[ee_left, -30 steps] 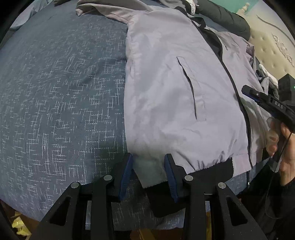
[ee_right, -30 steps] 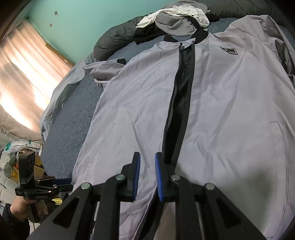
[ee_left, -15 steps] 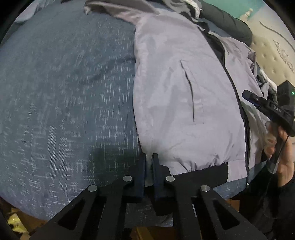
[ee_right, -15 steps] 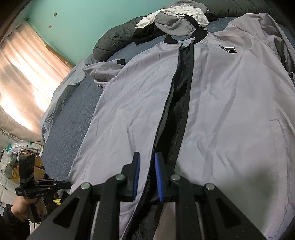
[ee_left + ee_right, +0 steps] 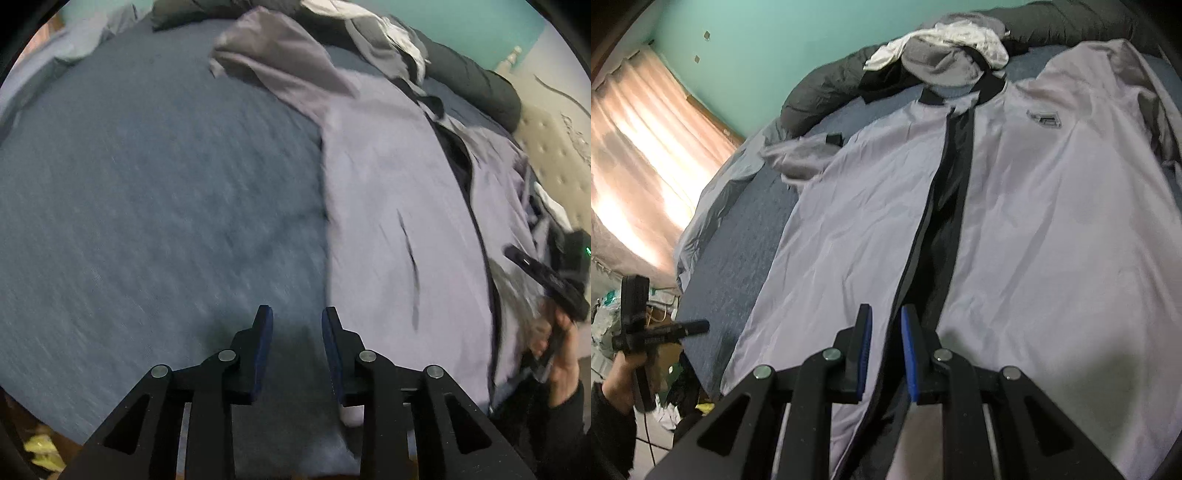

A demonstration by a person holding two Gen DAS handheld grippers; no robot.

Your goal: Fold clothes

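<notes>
A light grey jacket (image 5: 1052, 221) with a black zipper band lies unzipped and spread flat on the blue bed (image 5: 738, 236). In the left wrist view the jacket (image 5: 388, 206) fills the right half, its pocket slit towards me. My left gripper (image 5: 297, 314) is open and empty over the bare blue bedspread (image 5: 147, 206), just left of the jacket's side edge. My right gripper (image 5: 885, 314) is a little open and empty, above the zipper opening near the jacket's hem. Each gripper shows in the other's view, the right one (image 5: 546, 280) and the left one (image 5: 665, 328).
A pile of grey, white and dark clothes (image 5: 953, 48) lies beyond the jacket's collar. A dark rolled duvet (image 5: 827, 92) runs along the far bed edge by the teal wall. A curtain (image 5: 639, 155) hangs at left. A padded headboard (image 5: 554, 147) stands at right.
My left gripper shut on the jacket's lower corner, then opened, let it go and moved left off the jacket. My right gripper has opened slightly and stayed over the zipper.
</notes>
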